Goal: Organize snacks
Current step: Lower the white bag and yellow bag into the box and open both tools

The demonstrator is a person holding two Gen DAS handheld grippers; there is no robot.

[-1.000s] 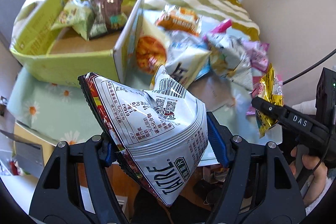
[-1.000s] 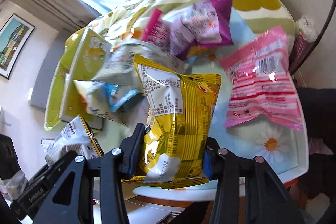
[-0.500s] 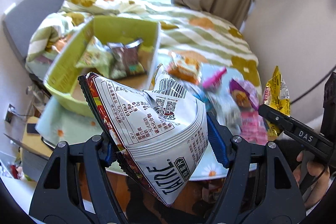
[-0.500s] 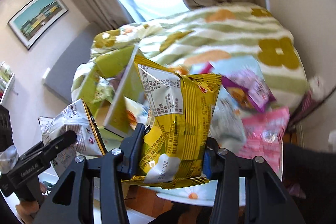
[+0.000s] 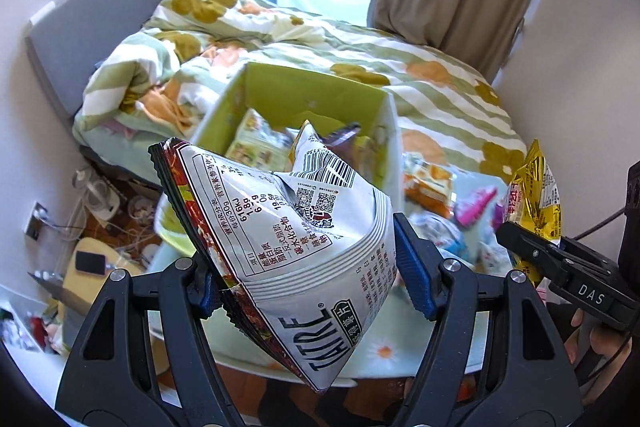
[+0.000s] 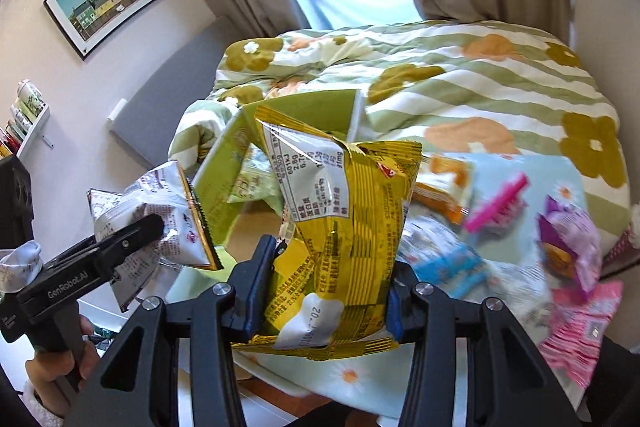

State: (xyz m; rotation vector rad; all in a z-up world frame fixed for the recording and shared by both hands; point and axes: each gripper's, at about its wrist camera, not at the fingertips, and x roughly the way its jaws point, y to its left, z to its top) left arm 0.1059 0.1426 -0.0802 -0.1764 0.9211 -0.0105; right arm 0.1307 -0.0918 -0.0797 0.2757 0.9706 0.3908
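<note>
Left tool (image 5: 306, 281): a white foil crisp packet with black lettering and a barcode (image 5: 288, 239) is being held between the blue pads, clamped across its lower half, its sealed corner hanging below the jaws.
Right tool (image 6: 322, 299): a yellow crinkled foil snack bag with a white nutrition panel (image 6: 340, 231) is being gripped at a narrower setting, pinched near its bottom seam, with the rest standing up above the jaws.
Where the packets are: both are being carried in the air, clear of the worktop (image 5: 384, 359), which is covered by a pale blue daisy-print cloth.
Destination, as judged: an open green cardboard box (image 5: 304, 95) is lying ahead with a few packets already inside; both bags are probably being taken there.
Loose snacks: a pink wrapper (image 6: 498, 205), a purple bag (image 6: 568, 247) and an orange packet (image 5: 428, 183) are being left on the worktop for later.
Handling: the bags are likely light, air-filled and slippery; the foil is crushing easily, and the contents are probably brittle.
Hold: a seam or a flat end is being favoured as the safer place, since squeezing the puffed middle risks bursting or crumbling.
Risk: a bag is being held by little more than friction, so a slip is possible while tilting over the box.
</note>
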